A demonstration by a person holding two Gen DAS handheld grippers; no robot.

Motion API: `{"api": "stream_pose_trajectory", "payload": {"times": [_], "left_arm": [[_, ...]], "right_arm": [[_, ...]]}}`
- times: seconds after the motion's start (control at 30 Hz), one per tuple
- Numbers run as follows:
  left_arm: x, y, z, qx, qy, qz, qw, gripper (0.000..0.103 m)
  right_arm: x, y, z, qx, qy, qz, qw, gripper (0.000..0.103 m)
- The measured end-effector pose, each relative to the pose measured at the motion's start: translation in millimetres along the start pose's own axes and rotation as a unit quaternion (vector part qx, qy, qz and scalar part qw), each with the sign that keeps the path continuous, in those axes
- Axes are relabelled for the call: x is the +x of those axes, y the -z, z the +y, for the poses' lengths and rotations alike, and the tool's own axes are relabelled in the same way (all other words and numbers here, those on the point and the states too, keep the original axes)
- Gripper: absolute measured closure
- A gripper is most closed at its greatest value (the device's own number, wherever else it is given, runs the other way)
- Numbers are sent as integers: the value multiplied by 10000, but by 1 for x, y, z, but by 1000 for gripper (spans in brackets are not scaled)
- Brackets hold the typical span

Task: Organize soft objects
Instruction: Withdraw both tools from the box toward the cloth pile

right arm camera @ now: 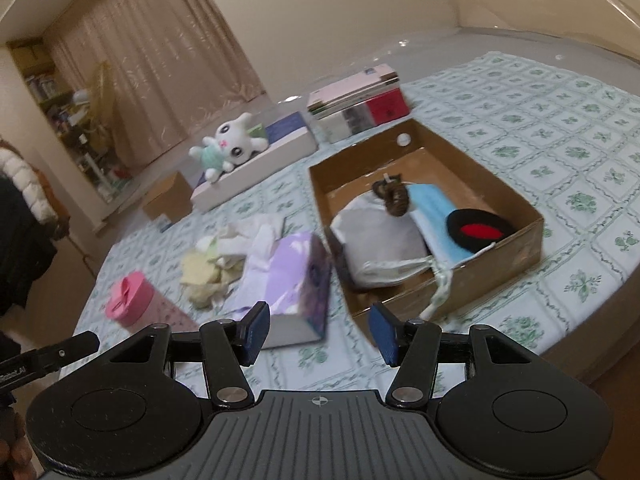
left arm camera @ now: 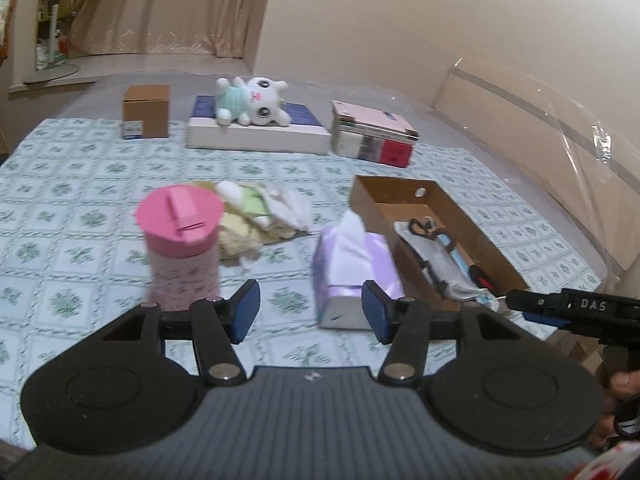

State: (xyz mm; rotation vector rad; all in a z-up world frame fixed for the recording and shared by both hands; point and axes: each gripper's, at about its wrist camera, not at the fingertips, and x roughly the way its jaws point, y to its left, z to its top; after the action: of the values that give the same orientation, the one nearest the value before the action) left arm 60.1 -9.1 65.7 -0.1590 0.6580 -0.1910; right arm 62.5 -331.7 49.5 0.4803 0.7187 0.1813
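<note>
- The left gripper (left arm camera: 310, 312) hangs at lower centre of its view, jaws apart and empty.
- The right gripper (right arm camera: 318, 334), likewise apart, holds nothing.
- A cloth pile (left arm camera: 256, 216) lies mid-frame, left of the cardboard box (left arm camera: 362, 194).

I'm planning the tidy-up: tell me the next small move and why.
Probably bring the left gripper forward to the loose pile of pale yellow and white cloths. It lies on the patterned sheet outside the open brown cardboard box, which already holds soft items, and both grippers are open and empty.
</note>
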Motion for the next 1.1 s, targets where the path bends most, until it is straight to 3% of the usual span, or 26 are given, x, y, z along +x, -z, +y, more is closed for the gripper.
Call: {"api": "stream_pose_trajectory", "payload": {"times": [0.43,0.73,1.1], "left_arm": [[-17,13,26,-132,-333,27,9994,51],[-17,11,32,-153,-380,12,9992,50],[-8,-12,60,130,-359,39,9993,50]], "right_arm": [[2,10,43,-794,-70,-45,9968,47],[12,12,54,-971,-127,49,9952,47],[47,0,66,-1576,-296,424,9862,46]]}}
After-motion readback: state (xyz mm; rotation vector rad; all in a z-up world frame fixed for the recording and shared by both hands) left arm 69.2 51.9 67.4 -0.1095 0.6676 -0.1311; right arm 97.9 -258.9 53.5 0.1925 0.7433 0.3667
